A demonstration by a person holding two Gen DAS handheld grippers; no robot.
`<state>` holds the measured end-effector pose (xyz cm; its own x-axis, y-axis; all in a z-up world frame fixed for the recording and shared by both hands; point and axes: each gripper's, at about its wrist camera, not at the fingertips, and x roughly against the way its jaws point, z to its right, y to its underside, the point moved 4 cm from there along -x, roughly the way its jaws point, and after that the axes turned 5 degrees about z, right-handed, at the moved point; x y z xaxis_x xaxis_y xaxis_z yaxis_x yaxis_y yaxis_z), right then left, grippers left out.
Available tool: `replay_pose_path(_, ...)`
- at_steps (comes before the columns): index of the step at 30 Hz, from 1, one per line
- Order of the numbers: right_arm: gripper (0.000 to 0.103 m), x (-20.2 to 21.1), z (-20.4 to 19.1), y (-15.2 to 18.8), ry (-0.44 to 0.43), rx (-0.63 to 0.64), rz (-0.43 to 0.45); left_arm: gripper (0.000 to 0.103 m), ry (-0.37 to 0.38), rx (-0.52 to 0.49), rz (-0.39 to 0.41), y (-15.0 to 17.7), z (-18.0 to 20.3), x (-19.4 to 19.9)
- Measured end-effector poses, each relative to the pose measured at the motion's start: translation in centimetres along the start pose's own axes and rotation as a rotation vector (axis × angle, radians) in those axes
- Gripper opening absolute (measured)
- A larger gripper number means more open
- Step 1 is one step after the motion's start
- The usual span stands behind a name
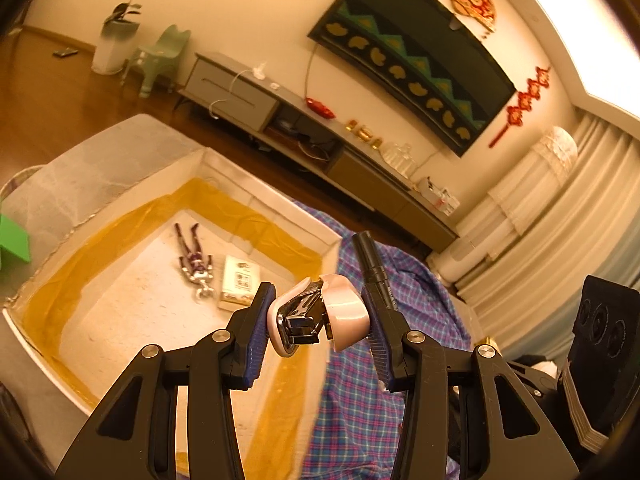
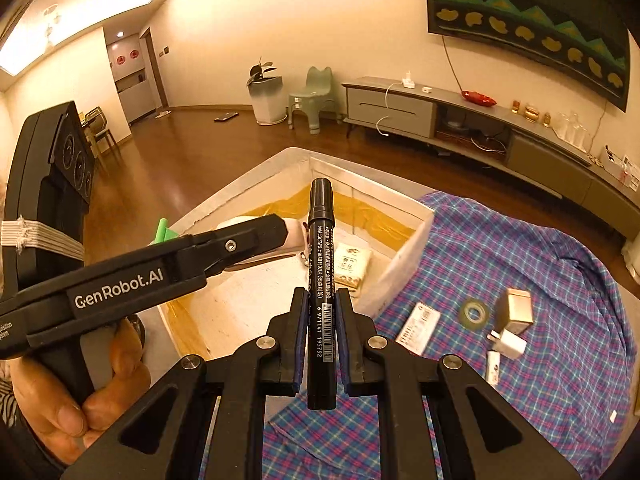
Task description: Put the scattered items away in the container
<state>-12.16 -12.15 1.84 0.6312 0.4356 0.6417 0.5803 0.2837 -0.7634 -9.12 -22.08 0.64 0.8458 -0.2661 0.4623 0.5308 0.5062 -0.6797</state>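
My left gripper [image 1: 318, 320] is shut on a pink stapler [image 1: 344, 312] and holds it above the near right wall of the white foam box [image 1: 276, 200]. My right gripper [image 2: 322, 312] is shut on a black marker [image 2: 320, 248], upright, over the box's near edge; the marker also shows in the left wrist view [image 1: 372, 260]. Inside the box lie a toy figure [image 1: 196, 264] and a small white packet [image 1: 238, 280]. On the plaid cloth [image 2: 540, 264] lie a white card [image 2: 418, 326], a tape roll [image 2: 474, 312], a small box [image 2: 518, 310], a white plug [image 2: 508, 342] and a small tube [image 2: 493, 366].
The box [image 2: 372, 180] is lined with yellow tape and sits left of the cloth. A green object [image 1: 14, 236] sits at the box's far left side. A TV cabinet [image 2: 500, 128], a green chair [image 2: 312, 98] and a plant pot [image 2: 266, 96] stand by the far wall.
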Motion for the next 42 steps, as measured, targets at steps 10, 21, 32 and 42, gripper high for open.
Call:
replay_pose_path(10, 0.015, -3.0, -1.7, -2.2, -0.025, 0.029, -0.039, 0.046, -0.092, 0.067, -0.009, -0.8, -3.8, -0.7)
replay_pose_path(21, 0.015, -7.9, -3.0, -2.4, -0.049, 0.022, -0.148, 0.046, -0.173, 0.135, -0.017, -1.6, -8.0, -0.8)
replay_pose_path(32, 0.015, -13.3, -3.1, -2.4, -0.071, -0.076, -0.265, 0.046, -0.225, 0.089, -0.042, -1.9, -9.9, -1.4)
replay_pose_path(42, 0.015, -16.9, -3.2, -0.5, -0.069, -0.12, -0.363, 0.046, -0.274, 0.025, -0.089, -1.7, -11.0, -2.7)
